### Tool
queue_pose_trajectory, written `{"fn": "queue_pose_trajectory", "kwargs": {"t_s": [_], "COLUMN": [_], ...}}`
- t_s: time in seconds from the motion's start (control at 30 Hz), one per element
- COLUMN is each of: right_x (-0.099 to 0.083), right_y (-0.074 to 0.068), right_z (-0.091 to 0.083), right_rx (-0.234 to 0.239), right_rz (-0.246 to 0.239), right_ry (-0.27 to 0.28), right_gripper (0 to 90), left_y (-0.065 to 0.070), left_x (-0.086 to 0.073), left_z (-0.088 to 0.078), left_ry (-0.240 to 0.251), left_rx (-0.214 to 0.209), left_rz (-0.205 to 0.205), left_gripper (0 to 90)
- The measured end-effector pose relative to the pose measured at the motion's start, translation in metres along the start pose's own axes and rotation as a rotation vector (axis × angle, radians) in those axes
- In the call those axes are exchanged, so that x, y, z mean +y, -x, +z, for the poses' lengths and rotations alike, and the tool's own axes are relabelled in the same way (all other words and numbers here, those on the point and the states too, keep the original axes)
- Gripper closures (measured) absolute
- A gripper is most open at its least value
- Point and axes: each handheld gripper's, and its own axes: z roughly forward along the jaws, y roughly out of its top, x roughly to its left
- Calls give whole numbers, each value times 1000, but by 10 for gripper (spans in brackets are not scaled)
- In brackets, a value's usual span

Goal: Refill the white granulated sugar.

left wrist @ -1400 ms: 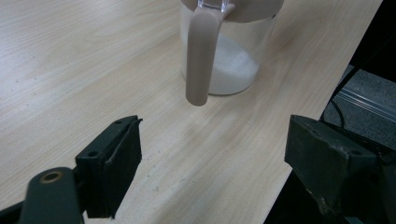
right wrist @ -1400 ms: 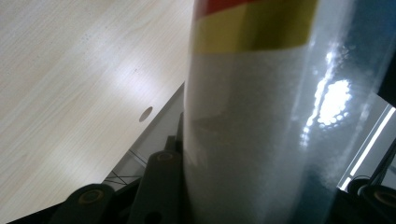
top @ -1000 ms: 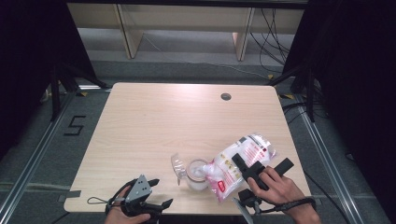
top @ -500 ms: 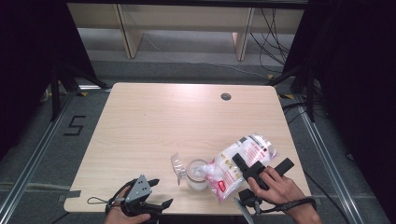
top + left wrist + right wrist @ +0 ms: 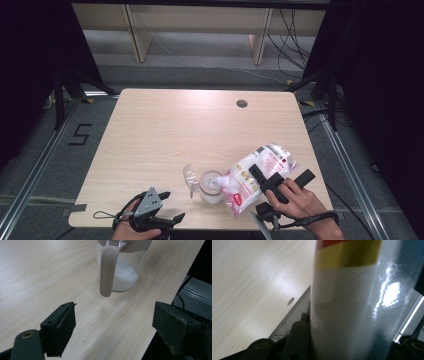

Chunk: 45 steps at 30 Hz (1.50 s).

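High view: fixed above the near edge of the table [image 5: 165,125], facing forward and down; far shelving at 12 o'clock, hands at 6 o'clock.
Left gripper view: low over the tabletop, looking along the left gripper [image 5: 112,332], close on the jar [image 5: 120,267] at 12 o'clock.
Right gripper view: pressed against the bag [image 5: 352,305] held in the right gripper [image 5: 347,345]; table hole [image 5: 290,301] at 9 o'clock.
Shared, high and left: the jar [image 5: 211,186] near the table's front edge.
Shared, high and right: the bag [image 5: 252,177] and table hole [image 5: 242,103].
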Motion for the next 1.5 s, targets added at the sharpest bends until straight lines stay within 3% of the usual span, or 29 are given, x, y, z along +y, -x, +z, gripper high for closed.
{"fn": "queue_pose_trajectory", "kwargs": {"t_s": [0.07,0.63,1.13,1.2,1.23,1.5], "right_x": [1,0,-2,-2,-2,-2], "right_y": [-2,0,-3,-4,-7,-7], "right_z": [0,0,0,1,0,-1], "right_rx": [-4,-1,-5,-5,-1,2], "right_rz": [34,16,57,82,130,151], "right_ry": [-5,4,11,21,6,5], "right_gripper": [732,734,736,736,736,737], "left_y": [0,0,-1,-2,-1,-1], "left_x": [0,0,0,1,0,0], "left_z": [0,1,0,-1,0,0], "left_ry": [0,9,3,-15,2,6], "left_rx": [0,-5,-1,5,-1,-4], "left_rz": [-1,-2,7,25,7,3], "left_gripper": [182,183,182,182,182,183]}}
